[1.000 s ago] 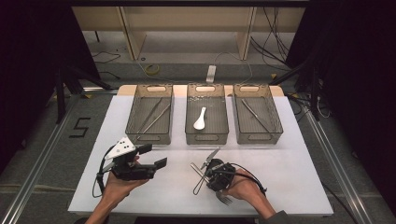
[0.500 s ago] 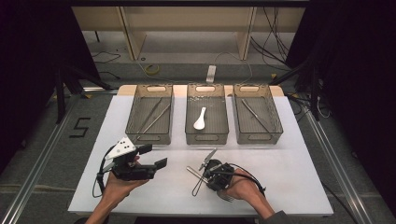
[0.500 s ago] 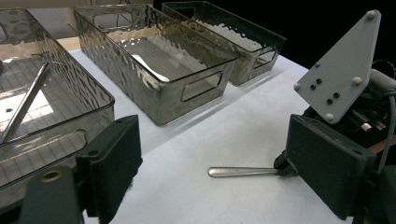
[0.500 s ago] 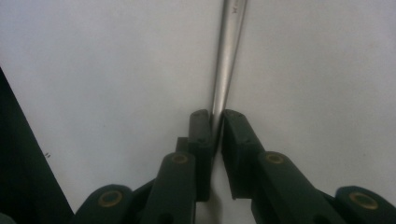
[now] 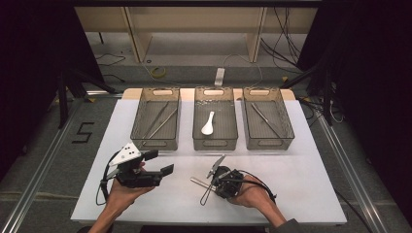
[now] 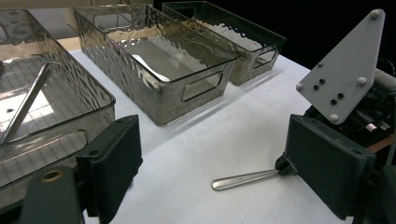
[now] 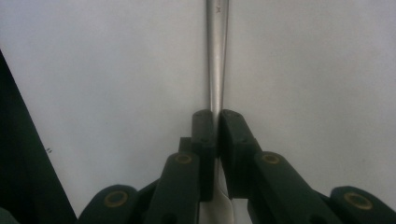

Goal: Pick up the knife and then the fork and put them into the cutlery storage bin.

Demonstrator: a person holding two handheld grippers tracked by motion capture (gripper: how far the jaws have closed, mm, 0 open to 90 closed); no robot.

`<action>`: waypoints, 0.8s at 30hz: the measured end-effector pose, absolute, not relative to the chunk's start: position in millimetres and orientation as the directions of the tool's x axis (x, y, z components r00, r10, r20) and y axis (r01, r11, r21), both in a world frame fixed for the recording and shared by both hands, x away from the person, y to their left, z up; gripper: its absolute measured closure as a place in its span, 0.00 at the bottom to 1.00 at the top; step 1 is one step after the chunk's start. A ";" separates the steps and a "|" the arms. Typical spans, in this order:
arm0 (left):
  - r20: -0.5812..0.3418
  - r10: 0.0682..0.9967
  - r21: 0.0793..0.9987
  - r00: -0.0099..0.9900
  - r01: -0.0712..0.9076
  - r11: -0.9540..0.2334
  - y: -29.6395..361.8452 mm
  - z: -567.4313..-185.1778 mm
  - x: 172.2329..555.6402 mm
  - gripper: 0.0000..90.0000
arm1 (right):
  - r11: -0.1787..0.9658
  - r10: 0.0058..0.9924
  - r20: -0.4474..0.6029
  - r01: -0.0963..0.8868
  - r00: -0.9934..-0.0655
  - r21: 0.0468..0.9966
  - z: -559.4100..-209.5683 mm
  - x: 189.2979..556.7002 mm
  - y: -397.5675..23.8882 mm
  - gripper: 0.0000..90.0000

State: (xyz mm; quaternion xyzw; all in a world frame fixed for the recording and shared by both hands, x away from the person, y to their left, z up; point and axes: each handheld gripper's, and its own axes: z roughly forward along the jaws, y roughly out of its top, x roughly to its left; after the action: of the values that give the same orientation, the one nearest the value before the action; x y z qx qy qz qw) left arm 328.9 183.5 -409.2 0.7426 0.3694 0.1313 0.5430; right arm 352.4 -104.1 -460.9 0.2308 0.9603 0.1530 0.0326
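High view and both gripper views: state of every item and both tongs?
Right tongs: shut on metal utensil handle.
Left tongs: open, empty.
Left bin: holds metal utensils.
Middle bin: holds white spoon.
Right bin: holds a metal utensil.

smooth, shiny silver metal utensil handle (image 7: 217, 51); matt white worktop (image 5: 301, 179); glossy, rippled smoky clear plastic bins (image 6: 159, 70); matt black claw pads (image 6: 327, 163).
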 end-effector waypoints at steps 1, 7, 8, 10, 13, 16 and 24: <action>-0.204 0.691 0.904 0.693 0.404 -0.139 183.8 -409.2 329.1 0.20 | 0.846 0.453 0.008 0.432 -0.892 0.312 -461.0 352.3 -104.3 0.95; -0.208 0.692 0.905 0.691 0.405 -0.133 184.0 -409.0 329.1 0.20 | 0.836 0.459 0.013 0.436 -0.889 0.333 -458.1 354.4 -108.8 0.95; -0.208 0.692 0.905 0.691 0.405 -0.132 184.0 -409.1 329.1 0.20 | 0.836 0.455 0.012 0.432 -0.890 0.337 -457.6 355.0 -109.8 0.95; -0.210 0.694 0.904 0.689 0.407 -0.130 184.1 -409.0 328.9 0.20 | 0.830 0.461 0.017 0.438 -0.887 0.344 -456.1 355.9 -111.9 0.95; -0.210 0.694 0.905 0.689 0.406 -0.129 184.2 -409.0 328.8 0.20 | 0.827 0.467 0.019 0.445 -0.884 0.344 -455.7 356.6 -113.6 0.95; -0.210 0.694 0.904 0.689 0.406 -0.129 184.2 -409.0 329.0 0.20 | 0.821 0.476 0.022 0.453 -0.879 0.347 -455.2 357.4 -115.1 0.95; -0.209 0.694 0.905 0.689 0.405 -0.130 184.1 -408.9 328.8 0.20 | 0.804 0.502 0.031 0.479 -0.865 0.352 -452.2 360.0 -122.1 0.95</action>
State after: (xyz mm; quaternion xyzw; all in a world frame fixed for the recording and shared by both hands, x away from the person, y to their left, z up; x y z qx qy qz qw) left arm 328.8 184.1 -408.9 0.7401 0.3713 0.1322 0.5450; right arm 360.0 -122.1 -452.2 0.2583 0.9492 0.1768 0.0316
